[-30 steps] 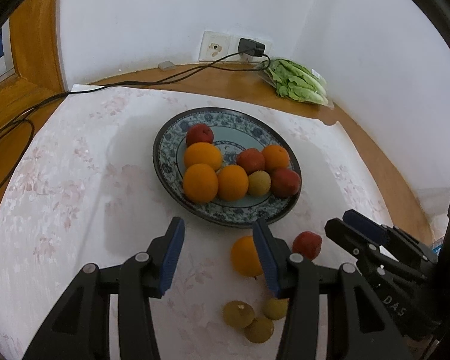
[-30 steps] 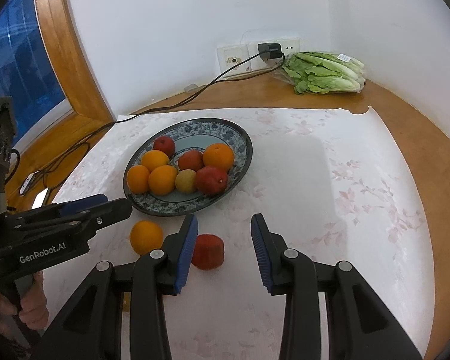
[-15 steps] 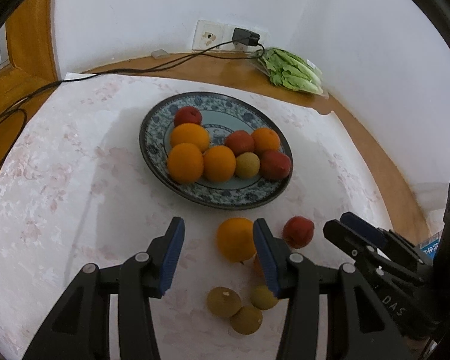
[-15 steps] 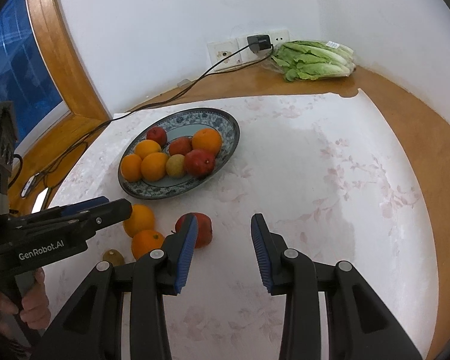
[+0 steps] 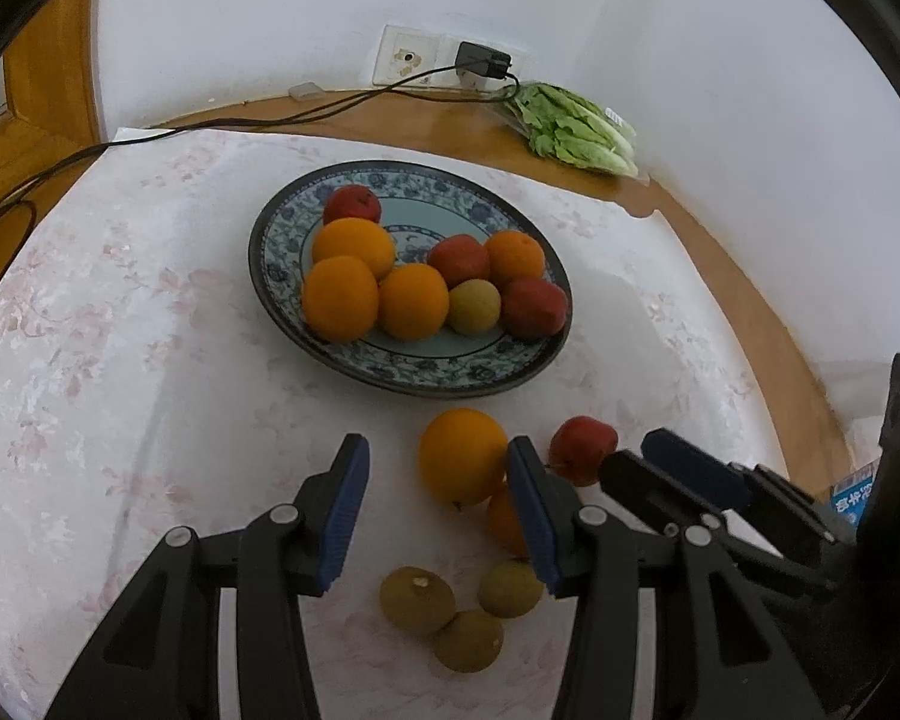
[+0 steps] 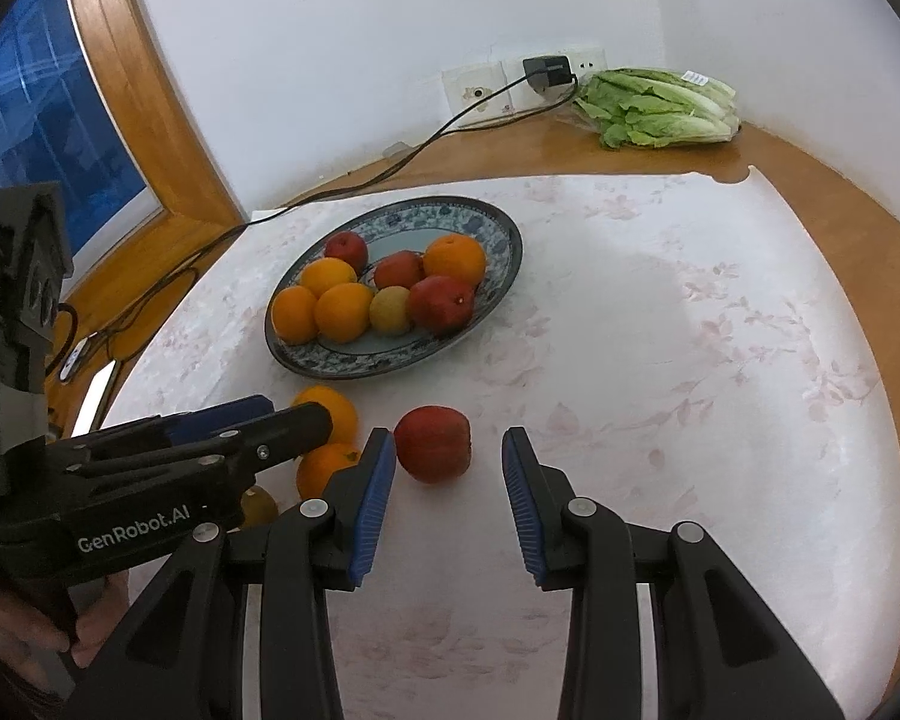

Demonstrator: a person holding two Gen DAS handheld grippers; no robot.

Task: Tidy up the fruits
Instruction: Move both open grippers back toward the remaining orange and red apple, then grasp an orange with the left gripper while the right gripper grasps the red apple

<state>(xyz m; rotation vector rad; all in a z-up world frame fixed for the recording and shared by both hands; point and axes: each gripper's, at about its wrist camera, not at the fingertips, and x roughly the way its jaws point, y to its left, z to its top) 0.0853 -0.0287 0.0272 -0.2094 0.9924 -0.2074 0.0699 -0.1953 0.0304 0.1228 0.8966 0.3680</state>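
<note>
A wooden bench (image 6: 858,228) carries a pale flowered cloth (image 6: 660,312). On the cloth sits a blue-patterned plate (image 5: 450,369) holding eight fruits – four oranges, three red ones, one yellowish. A bag of lettuce (image 6: 660,105) lies by the wall. The left gripper (image 5: 435,510) hangs released, nothing between its pads, with a loose orange (image 5: 462,456) just beyond its tips. The right gripper (image 6: 447,495) is likewise released – a red fruit (image 6: 433,443) lies on the cloth just ahead of its left pad. Three small brownish fruits (image 5: 417,600) cluster near the left gripper, with a second orange (image 6: 324,468) beside them.
</note>
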